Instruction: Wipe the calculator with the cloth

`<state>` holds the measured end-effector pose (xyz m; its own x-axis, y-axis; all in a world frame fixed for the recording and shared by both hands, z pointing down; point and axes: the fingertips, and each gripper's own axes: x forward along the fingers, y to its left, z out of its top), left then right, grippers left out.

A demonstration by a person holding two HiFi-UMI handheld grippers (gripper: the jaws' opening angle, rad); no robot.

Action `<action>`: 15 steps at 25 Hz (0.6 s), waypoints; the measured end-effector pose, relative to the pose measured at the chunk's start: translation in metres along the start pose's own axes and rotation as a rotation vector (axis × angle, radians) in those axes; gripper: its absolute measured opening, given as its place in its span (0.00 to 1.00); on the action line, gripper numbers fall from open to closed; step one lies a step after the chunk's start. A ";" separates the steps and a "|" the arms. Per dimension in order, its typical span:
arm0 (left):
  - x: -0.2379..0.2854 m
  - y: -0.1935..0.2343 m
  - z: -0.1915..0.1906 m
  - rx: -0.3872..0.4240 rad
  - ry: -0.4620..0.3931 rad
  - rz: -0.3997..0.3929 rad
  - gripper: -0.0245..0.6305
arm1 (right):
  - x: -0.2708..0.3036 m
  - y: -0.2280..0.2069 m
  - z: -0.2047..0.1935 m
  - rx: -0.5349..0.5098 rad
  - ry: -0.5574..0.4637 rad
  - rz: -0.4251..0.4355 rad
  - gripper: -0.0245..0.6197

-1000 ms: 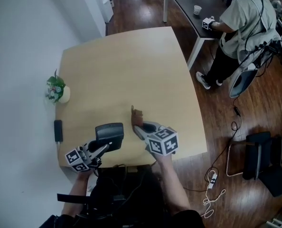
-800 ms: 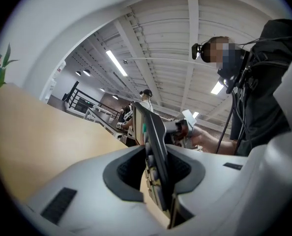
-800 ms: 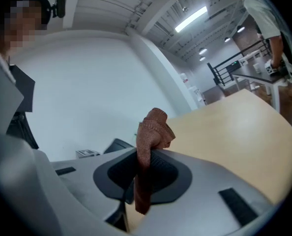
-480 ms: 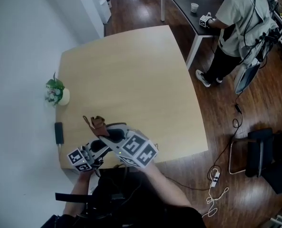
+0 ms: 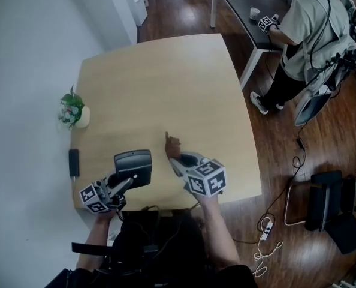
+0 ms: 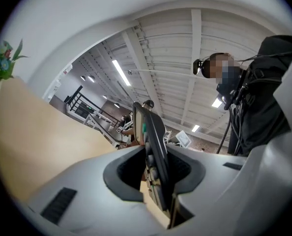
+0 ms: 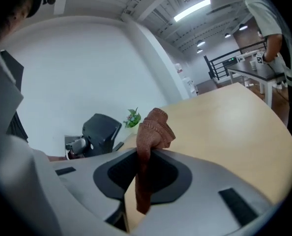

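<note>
While edge-on — calculator [image 5: 133, 165] between left tongs [image 5: 130, 183]

Head view steeply down on table [image 5: 166, 71], gripper views close along their jaws, all sharing the plant [image 5: 72, 108]

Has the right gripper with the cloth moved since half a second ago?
Yes. The right gripper with its cloth swung rightward, away from the potted plant, off the calculator.
</note>
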<state>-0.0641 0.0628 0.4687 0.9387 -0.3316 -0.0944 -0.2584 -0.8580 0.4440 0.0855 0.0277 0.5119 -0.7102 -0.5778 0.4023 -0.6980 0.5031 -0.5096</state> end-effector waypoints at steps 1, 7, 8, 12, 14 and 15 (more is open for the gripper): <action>0.001 0.002 -0.002 0.007 0.015 0.002 0.17 | -0.004 0.006 0.009 0.002 -0.032 0.013 0.14; 0.016 -0.006 -0.030 0.093 0.168 -0.024 0.17 | 0.009 0.129 0.065 -0.254 -0.104 0.252 0.14; 0.020 -0.008 -0.032 0.099 0.176 -0.032 0.17 | 0.015 0.145 0.063 -0.310 -0.087 0.278 0.14; 0.022 -0.012 -0.031 0.084 0.158 -0.047 0.17 | 0.031 0.135 0.049 -0.301 -0.061 0.260 0.15; 0.014 -0.009 -0.024 0.060 0.125 -0.039 0.17 | 0.029 0.104 0.045 -0.225 -0.071 0.216 0.15; 0.010 -0.006 -0.020 0.048 0.105 -0.026 0.17 | 0.028 0.085 0.040 -0.197 -0.063 0.185 0.15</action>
<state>-0.0489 0.0726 0.4835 0.9634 -0.2678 -0.0103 -0.2416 -0.8843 0.3995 0.0100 0.0286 0.4497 -0.8247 -0.4997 0.2650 -0.5654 0.7159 -0.4097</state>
